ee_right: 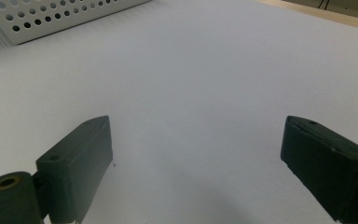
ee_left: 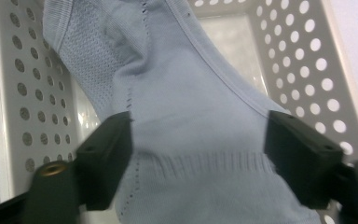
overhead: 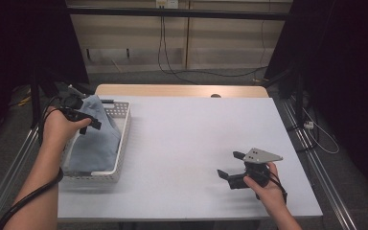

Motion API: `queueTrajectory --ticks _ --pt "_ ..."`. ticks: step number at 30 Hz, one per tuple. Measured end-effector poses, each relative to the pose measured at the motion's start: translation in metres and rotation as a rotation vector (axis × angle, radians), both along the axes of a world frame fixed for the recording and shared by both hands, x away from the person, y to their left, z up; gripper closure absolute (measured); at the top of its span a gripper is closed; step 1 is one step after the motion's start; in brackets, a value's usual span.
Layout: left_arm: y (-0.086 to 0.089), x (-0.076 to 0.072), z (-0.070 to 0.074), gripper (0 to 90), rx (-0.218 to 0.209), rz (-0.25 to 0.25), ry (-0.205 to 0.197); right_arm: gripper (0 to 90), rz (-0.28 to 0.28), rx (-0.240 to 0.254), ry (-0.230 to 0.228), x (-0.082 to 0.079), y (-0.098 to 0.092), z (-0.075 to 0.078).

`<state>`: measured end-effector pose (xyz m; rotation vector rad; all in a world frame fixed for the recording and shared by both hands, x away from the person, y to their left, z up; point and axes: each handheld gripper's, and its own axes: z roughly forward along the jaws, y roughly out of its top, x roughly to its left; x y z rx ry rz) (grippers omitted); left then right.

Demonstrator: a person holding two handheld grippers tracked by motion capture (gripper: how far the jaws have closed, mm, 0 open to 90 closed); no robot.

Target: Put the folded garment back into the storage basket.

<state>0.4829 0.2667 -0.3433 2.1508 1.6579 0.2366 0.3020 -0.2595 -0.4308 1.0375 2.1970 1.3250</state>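
Left gripper (ee_left: pixel 198 140) angled down into basket (overhead: pixel 120 143), jaws straddling blue garment (ee_left: pixel 186 107), contact unclear. Right gripper (ee_right: pixel 196 163) well right of basket, level, jaws wide, nothing held.

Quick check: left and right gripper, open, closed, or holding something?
Left gripper: jaws around the pale blue knit garment; grip cannot be told.
Right gripper: open, holding nothing.
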Motion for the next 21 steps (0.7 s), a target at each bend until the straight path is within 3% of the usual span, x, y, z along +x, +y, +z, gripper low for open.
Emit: queueTrajectory --ticks 1,3,10,14,16,17,21 --pt "0.001 0.001 -0.001 37.5 0.006 0.005 -0.003 8.9 0.000 0.000 0.000 0.000 0.000 0.000" --pt "0.001 0.002 -0.003 40.3 0.009 0.017 -0.026 8.9 0.001 0.001 -0.001 0.000 0.000 0.000" --pt "-0.001 0.008 -0.007 63.4 0.049 0.020 -0.080 9.0 0.000 0.004 -0.005 0.000 0.000 0.001" --pt "-0.004 0.013 -0.010 70.1 0.052 0.028 -0.085 8.9 -0.001 0.002 -0.003 0.001 0.000 0.001" --pt "-0.004 0.014 -0.010 77.5 0.056 0.027 -0.074 8.9 -0.001 0.002 -0.002 0.001 0.000 0.001" --pt "-0.005 0.016 -0.010 79.0 0.079 0.035 -0.081 8.9 -0.001 0.002 -0.002 0.001 0.000 0.001" --pt "-0.005 0.022 -0.015 86.2 0.075 0.047 -0.089 9.0 -0.001 0.006 -0.003 0.000 0.000 0.001"
